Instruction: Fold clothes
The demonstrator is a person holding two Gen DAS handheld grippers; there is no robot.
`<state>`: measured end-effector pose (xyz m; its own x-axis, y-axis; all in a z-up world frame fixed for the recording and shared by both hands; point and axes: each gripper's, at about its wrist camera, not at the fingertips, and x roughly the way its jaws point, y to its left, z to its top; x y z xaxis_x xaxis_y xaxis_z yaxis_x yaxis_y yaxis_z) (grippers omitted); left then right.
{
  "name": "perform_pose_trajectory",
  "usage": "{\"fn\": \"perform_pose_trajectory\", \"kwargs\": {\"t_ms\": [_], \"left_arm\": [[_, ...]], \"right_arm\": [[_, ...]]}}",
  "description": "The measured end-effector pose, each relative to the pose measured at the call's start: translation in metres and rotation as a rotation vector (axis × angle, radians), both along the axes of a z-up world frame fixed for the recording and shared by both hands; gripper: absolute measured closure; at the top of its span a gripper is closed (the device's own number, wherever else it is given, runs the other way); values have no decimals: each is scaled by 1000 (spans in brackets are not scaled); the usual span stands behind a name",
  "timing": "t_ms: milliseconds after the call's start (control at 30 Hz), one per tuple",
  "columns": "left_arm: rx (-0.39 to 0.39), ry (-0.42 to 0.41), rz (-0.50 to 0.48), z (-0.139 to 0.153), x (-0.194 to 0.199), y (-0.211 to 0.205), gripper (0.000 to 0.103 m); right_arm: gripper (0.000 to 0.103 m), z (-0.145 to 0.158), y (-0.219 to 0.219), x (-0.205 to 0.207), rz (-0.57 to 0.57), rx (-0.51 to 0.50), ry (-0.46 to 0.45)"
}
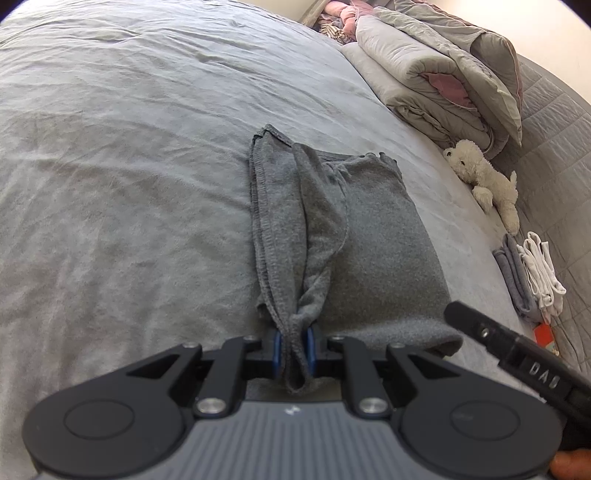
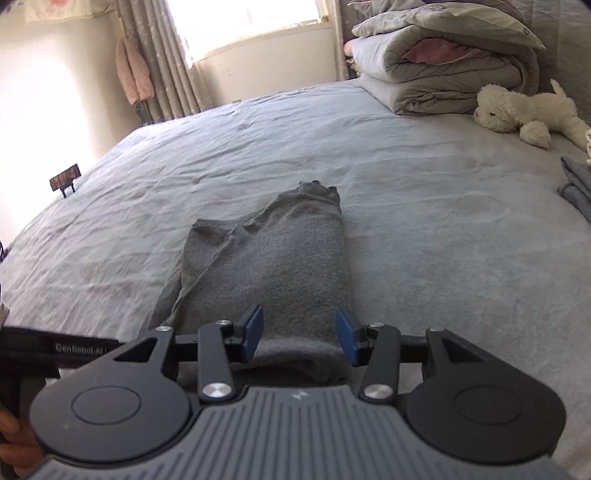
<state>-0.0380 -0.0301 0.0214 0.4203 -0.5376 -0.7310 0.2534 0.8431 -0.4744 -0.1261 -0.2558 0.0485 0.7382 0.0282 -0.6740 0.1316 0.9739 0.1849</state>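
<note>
Left gripper [image 1: 293, 354]: fingers pinching bunched near edge of grey garment [image 1: 354, 236], fabric gathered between blue pads. Right gripper [image 2: 300, 338]: fingers spread, straddling garment's folded near end, gripping nothing. Garment lies partly folded mid-bed [image 1: 129, 184], stretching away from grippers. Further on, toward bed's far right edge: small stack of folded clothes [image 1: 532, 275], white plush dog [image 1: 484, 177], folded duvets [image 1: 436, 74].

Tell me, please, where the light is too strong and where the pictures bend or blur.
Right wrist view: the window is blown out white and the wall below it glares; the bed bulges from fisheye. Left wrist view: light is even, the bed curves strongly, and the cloth pinched in the left tongs is slightly soft.
</note>
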Motion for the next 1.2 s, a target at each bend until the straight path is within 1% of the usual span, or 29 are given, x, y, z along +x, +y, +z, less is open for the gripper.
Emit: {"fn": "perform_pose_trajectory", "kwargs": {"t_ms": [67, 100, 167, 233, 267, 300, 367, 400, 433, 467, 500, 533, 567, 600, 667, 733, 800, 833, 900, 933, 1000, 1033, 1067, 1100, 1133, 1167, 1200], "left_arm": [[-18, 24, 4, -1, 4, 3, 89], [-34, 41, 9, -2, 6, 6, 89], [-66, 68, 18, -2, 9, 11, 88], [-84, 78, 21, 0, 9, 16, 86], [-91, 83, 27, 2, 8, 19, 78], [-98, 84, 31, 4, 7, 21, 64], [-104, 64, 23, 9, 5, 22, 51], [-101, 51, 17, 11, 3, 22, 49], [-91, 34, 7, 13, 2, 20, 49], [-75, 17, -3, 14, 1, 17, 49], [-58, 4, -8, 14, 1, 14, 50], [-41, -8, -15, 15, 0, 12, 52], [-23, -18, -23, 14, 0, 9, 52], [-4, -26, -28, 14, 0, 8, 58], [37, -52, -28, 15, -1, 7, 64], [77, -108, -21, 22, -4, 9, 64], [88, -196, -52, 35, -12, 7, 64], [82, -236, -90, 41, -17, 4, 64], [69, -278, -184, 45, -29, -7, 64], [79, -292, -227, 43, -35, -15, 64], [136, -313, -297, 32, -44, -32, 64], [168, -319, -318, 25, -47, -39, 64], [199, -316, -318, 18, -45, -43, 67], [216, -310, -313, 12, -42, -45, 71], [217, -302, -301, 9, -37, -45, 72], [204, -292, -284, 8, -32, -42, 74], [184, -276, -269, 9, -27, -38, 76]], "right_arm": [[56, -13, 9, 4, 43, -55, 77], [56, -15, 9, 4, 44, -73, 79], [58, -10, 8, 2, 43, -73, 58], [58, -3, 6, -3, 39, -51, 8], [58, 1, 5, -6, 46, -41, -10], [58, 4, 4, -9, 53, -31, -29], [58, 11, 6, -14, 92, -32, -53], [58, 10, 9, -12, 116, -45, -44], [62, 6, 13, -6, 136, -64, -14], [77, 1, 16, 0, 155, -82, 15], [86, -4, 20, 6, 169, -104, 45], [90, -8, 23, 14, 174, -128, 70], [92, -10, 24, 21, 178, -141, 80], [94, -11, 22, 28, 176, -133, 89], [95, -11, 8, 39, 143, -31, 104], [98, -12, -6, 42, 120, 62, 118], [98, -12, -15, 41, 101, 134, 127], [98, -11, -17, 40, 99, 153, 127], [98, -5, -15, 31, 127, 127, 107], [98, -2, -14, 27, 140, 113, 97], [97, 4, -12, 19, 168, 86, 77], [86, 8, -11, 14, 182, 73, 67], [81, 11, -10, 10, 195, 59, 57], [81, 14, -8, 6, 209, 46, 47], [79, 17, -7, 2, 223, 33, 37], [74, 19, -4, -3, 245, -2, 32], [74, 18, 2, -9, 284, -78, 36]]}}
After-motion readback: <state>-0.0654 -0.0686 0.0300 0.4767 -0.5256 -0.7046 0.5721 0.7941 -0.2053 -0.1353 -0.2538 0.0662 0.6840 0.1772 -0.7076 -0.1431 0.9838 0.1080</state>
